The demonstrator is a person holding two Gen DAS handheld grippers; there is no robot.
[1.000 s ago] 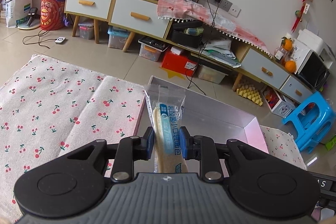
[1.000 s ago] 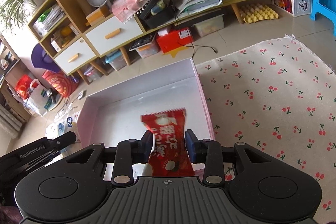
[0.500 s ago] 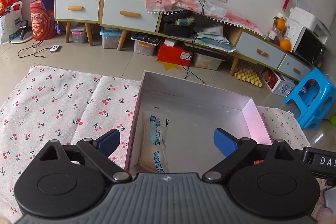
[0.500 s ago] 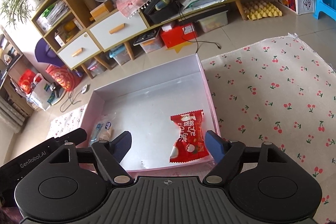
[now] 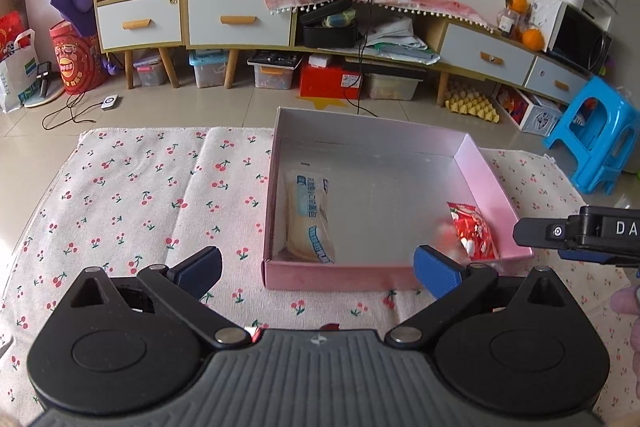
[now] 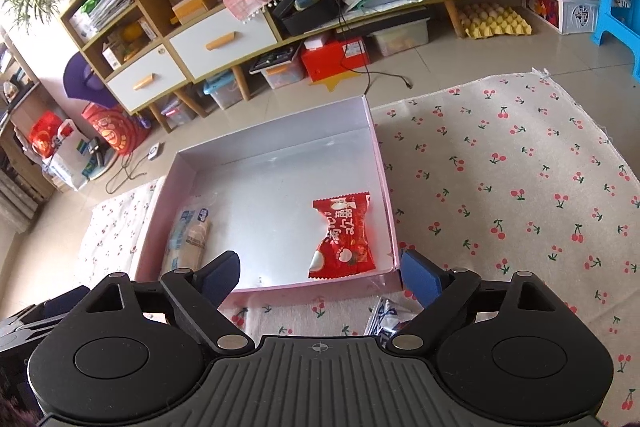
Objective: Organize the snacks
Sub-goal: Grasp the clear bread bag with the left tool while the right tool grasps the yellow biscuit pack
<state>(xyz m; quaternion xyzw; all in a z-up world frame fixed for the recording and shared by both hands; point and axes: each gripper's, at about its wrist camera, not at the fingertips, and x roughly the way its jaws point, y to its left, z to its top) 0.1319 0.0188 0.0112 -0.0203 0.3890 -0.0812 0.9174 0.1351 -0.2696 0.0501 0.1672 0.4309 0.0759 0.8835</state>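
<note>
Both tongs wide open, nothing held. Left tongs poised just short of near wall of box; blue pads spread to either side, one over the cherry cloth, other in line with box's near right corner. Right tongs likewise spread, straddling near wall of box from the right-hand side; right pad outside box corner, over the cloth.

Pink box, silver inside, open-topped, sitting on cloth. Two snacks inside, well apart:
- bread pack, clear wrapper with blue print, lying flat along left wall, near end close to front wall. Same pack in right view, partly behind left pad.
- red pack, white lettering, twisted at the waist, lying flat at near right corner, close to right wall. In left view, somewhat blurred, against right wall.

One more wrapper, white with blue print, on cloth outside box, just before front right corner, half hidden under right tongs' linkage; contents not legible.

Part of right tool's body visible at right edge of left view, level with box's near right corner.

Beyond cloth: tiled floor, low cabinet with white drawers, blue stool at far right.
</note>
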